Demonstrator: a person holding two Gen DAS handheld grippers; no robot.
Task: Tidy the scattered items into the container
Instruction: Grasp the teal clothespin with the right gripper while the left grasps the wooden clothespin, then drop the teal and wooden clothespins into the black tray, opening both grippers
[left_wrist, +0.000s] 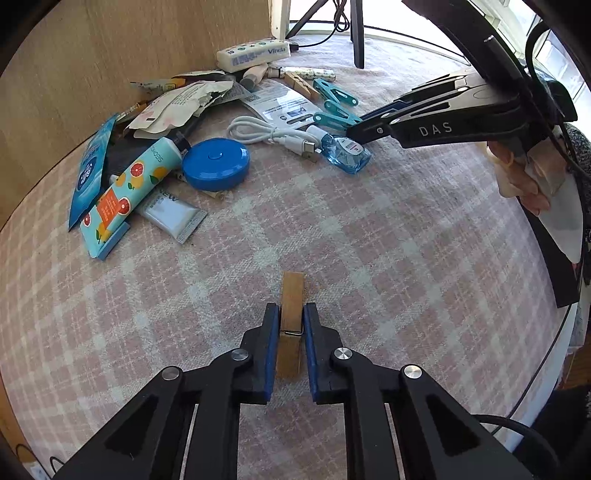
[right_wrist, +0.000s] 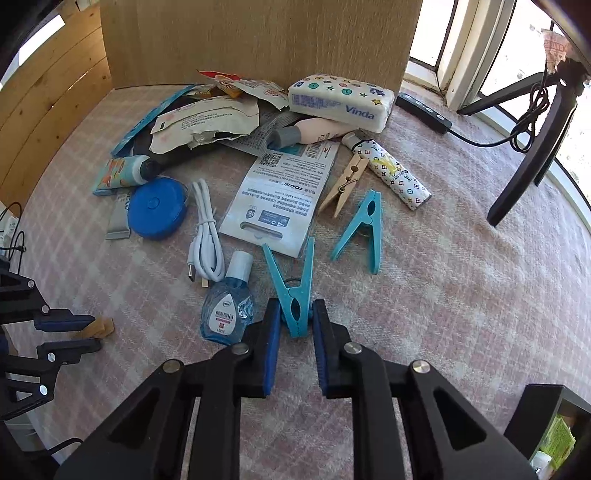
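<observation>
Wooden peg (left_wrist: 291, 325) on the checked cloth (left_wrist: 369, 240) is clamped by left gripper (left_wrist: 290, 317); teal peg (right_wrist: 295, 295) pinched by right gripper (right_wrist: 295, 317). Both are best lifted straight, grips kept firm; container not identified.

"Vinda" stands in blue on the white tissue pack (right_wrist: 340, 98), readable in both wrist views. "DAS" is printed in pale letters on the black body of the right gripper (left_wrist: 351, 133) as the left wrist camera sees it. "NEW" shows on the small grey sachet (left_wrist: 171, 214). The white card package (right_wrist: 280, 195) carries a QR code, a barcode and "TOG", with smaller print too fine to read. The patterned lighter (right_wrist: 391, 173) bears "LV" monograms. The blue eye-drop bottle (right_wrist: 227, 314) has a label with illegible characters.
</observation>
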